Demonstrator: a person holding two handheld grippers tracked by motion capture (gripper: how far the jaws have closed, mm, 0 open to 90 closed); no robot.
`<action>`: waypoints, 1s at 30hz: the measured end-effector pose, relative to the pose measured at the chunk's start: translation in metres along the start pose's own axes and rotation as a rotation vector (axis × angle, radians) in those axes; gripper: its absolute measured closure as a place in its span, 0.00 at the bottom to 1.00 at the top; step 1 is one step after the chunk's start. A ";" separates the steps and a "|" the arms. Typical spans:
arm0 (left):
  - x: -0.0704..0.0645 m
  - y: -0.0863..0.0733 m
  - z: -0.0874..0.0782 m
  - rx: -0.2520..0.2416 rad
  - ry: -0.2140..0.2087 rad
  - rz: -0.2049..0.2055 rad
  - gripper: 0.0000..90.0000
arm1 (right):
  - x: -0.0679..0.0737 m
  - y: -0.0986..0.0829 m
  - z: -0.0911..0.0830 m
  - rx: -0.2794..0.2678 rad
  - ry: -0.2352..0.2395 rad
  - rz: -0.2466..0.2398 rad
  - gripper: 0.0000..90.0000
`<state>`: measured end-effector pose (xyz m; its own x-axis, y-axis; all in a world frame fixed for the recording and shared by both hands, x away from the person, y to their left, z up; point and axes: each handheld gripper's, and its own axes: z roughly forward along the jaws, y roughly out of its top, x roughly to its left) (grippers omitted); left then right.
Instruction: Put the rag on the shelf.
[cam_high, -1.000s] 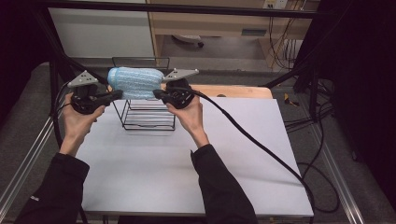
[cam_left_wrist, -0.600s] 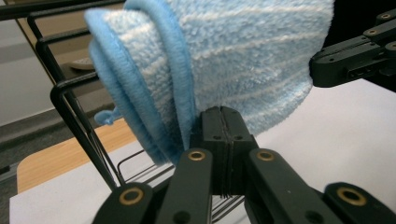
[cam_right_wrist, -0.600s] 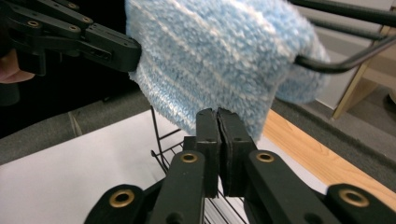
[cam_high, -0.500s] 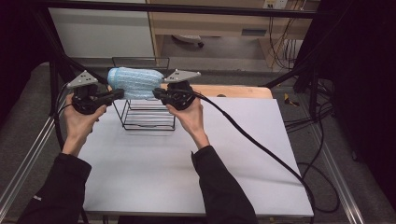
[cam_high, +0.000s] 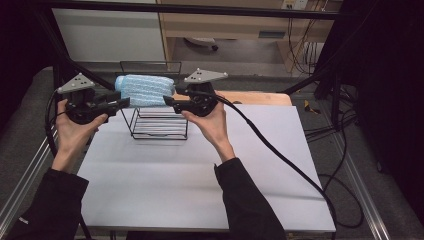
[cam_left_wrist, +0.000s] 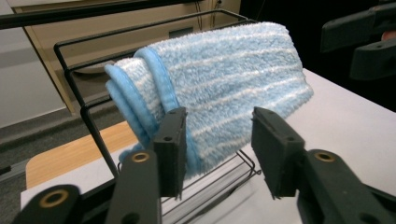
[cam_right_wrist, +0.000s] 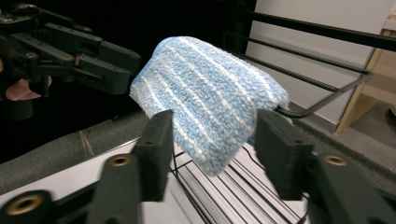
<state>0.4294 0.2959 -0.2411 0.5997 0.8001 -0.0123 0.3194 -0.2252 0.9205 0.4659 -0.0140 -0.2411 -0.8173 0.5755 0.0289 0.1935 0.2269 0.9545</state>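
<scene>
Black wire rack (cam_high: 159, 122) stood on white table (cam_high: 200, 175), wooden board (cam_high: 260, 97) seen behind it, folded blue towel (cam_high: 144, 90) draped over rack's top rail, left gripper (cam_high: 121, 102) and right gripper (cam_high: 169, 99) held at towel's opposite ends, jaws parted, towel unclamped.

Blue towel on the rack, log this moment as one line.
blue towel: draped over wire rack | left gripper: open at one end | right gripper: open at the other end
</scene>
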 end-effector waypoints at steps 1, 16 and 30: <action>-0.001 -0.001 -0.001 0.003 0.000 -0.003 0.57 | 0.000 0.000 -0.003 0.004 -0.006 0.001 0.44; -0.014 -0.035 -0.009 0.070 0.000 -0.006 0.26 | -0.018 -0.033 -0.054 0.064 -0.050 0.022 0.11; -0.033 -0.081 0.008 0.101 -0.024 -0.024 0.08 | -0.037 -0.084 -0.112 0.083 -0.119 0.080 0.02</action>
<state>0.3897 0.2835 -0.3178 0.6082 0.7925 -0.0447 0.4056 -0.2619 0.8757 0.4190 -0.1426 -0.2895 -0.7286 0.6820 0.0634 0.3030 0.2379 0.9228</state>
